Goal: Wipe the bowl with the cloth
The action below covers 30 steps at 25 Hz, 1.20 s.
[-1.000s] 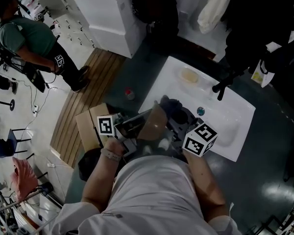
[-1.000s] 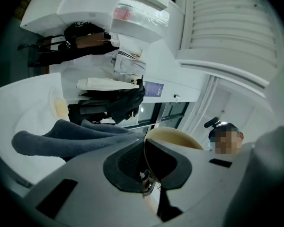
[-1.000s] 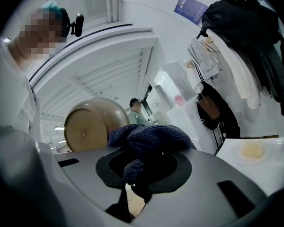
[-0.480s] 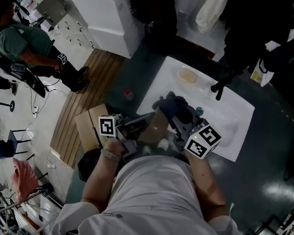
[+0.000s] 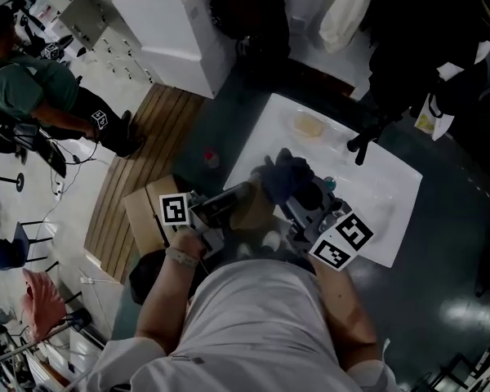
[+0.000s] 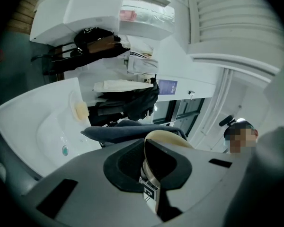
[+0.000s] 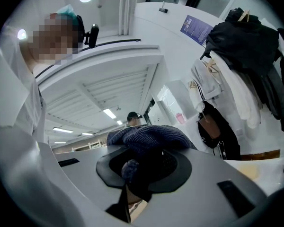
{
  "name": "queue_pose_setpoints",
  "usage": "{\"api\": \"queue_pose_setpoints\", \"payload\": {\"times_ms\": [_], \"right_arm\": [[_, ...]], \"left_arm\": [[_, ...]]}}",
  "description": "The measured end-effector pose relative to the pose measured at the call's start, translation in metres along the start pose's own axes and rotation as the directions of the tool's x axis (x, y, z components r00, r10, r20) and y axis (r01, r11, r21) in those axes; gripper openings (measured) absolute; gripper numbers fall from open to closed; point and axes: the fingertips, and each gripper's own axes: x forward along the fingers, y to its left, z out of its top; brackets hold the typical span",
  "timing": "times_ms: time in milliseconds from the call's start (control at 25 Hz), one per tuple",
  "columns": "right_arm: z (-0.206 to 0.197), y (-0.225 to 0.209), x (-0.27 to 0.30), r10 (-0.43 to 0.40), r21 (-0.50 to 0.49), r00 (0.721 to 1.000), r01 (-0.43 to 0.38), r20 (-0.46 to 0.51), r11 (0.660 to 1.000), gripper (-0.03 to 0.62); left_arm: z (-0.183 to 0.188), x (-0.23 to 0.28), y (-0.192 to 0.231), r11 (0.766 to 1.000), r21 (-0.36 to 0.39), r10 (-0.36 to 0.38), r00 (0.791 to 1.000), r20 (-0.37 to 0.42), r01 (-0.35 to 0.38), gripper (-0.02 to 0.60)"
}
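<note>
Both clamped | left gripper (image 6: 150, 170) on smooth tan bowl (image 6: 168, 137) | right gripper (image 7: 142, 174) on knitted cloth (image 7: 149, 137)

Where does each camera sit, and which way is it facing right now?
Head view: on the person's head, facing steeply down at the sink; shows chest, both forearms, left gripper and right gripper.
Left gripper view: on the left gripper, facing along its jaws, shut on the bowl, toward the sink.
Right gripper view: on the right gripper, tilted up at the ceiling, jaws shut on the cloth.
Shared: head and left gripper views both show bowl, cloth and sink.
</note>
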Motion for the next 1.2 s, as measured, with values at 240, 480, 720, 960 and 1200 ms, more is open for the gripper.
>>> {"api": "queue_pose_setpoints", "payload": {"times_ms": [240,480,720,960,1200], "right_arm": [[-0.001,0.016,0.002,0.054,0.008,0.999,-0.054,-0.003,0.998,0.075],[-0.005,0.027,0.0,0.091,0.03,0.996,-0.091,-0.005,0.995,0.075],[-0.024,0.045,0.008,0.143,0.05,0.988,-0.141,-0.057,0.989,0.075],[-0.04,0.058,0.014,0.174,0.058,0.98,-0.17,-0.093,0.984,0.075],[-0.049,0.055,0.016,0.177,0.071,0.977,-0.169,-0.123,0.983,0.075]], "left_arm": [[0.016,-0.004,0.009,1.0,-0.029,0.013,0.996,0.09,-0.011,0.021],[0.031,-0.009,0.012,0.998,-0.063,0.007,0.981,0.192,0.005,0.021],[0.053,-0.015,-0.001,0.991,-0.102,-0.052,0.956,0.289,0.085,0.021],[0.061,-0.017,-0.014,0.984,-0.105,-0.105,0.943,0.316,0.144,0.021],[0.063,-0.014,-0.024,0.974,-0.111,-0.155,0.936,0.317,0.199,0.021]]}}
